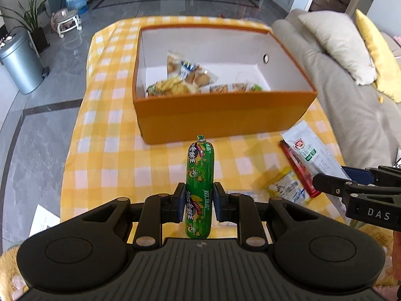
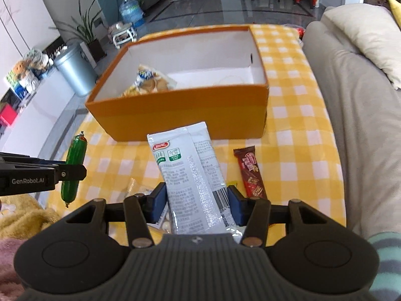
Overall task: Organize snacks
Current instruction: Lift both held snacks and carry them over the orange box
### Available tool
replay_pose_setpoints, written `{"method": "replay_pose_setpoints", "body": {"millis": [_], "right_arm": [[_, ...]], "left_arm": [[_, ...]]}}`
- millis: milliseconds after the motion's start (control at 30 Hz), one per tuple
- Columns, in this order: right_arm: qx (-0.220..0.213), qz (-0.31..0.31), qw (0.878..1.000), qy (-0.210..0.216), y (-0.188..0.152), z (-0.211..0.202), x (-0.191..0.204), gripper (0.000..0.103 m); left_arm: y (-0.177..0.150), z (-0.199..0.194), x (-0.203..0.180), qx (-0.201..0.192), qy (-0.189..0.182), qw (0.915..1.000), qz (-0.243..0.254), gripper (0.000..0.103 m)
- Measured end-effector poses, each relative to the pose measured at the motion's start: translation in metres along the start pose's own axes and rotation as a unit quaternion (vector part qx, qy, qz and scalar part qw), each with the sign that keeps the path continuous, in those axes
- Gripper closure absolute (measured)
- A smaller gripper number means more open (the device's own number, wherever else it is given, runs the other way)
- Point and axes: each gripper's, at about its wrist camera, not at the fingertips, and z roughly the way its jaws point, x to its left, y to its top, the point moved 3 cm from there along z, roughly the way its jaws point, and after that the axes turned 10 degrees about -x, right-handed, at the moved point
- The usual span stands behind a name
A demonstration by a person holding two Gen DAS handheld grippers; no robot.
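Left hand-held gripper (image 1: 196, 202) angles steeply down, clamping green sausage (image 1: 199, 188) upright above checked surface (image 1: 112, 155). Right hand-held gripper (image 2: 198, 204), likewise pitched, grips white packet (image 2: 193, 175) before orange box (image 2: 180, 118).

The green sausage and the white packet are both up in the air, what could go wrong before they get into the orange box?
1. The left gripper pinches the green sausage only near its lower half; the smooth wrapper could slip out.
2. The right gripper holds the white packet by its lower end, so the floppy top might catch the orange box wall.
3. Both grippers are close together; heading for the box at once, they could bump.
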Motion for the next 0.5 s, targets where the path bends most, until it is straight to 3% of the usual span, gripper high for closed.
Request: {"method": "replay_pose_setpoints", "body": {"millis": [500], "right_arm": [[-0.067,0.008,0.998,0.007,0.054,-0.037,-0.006,0.053]], "left_arm": [[0.073,-0.023,-0.022,-0.077,-0.022,0.9959,0.041,0.079]]}}
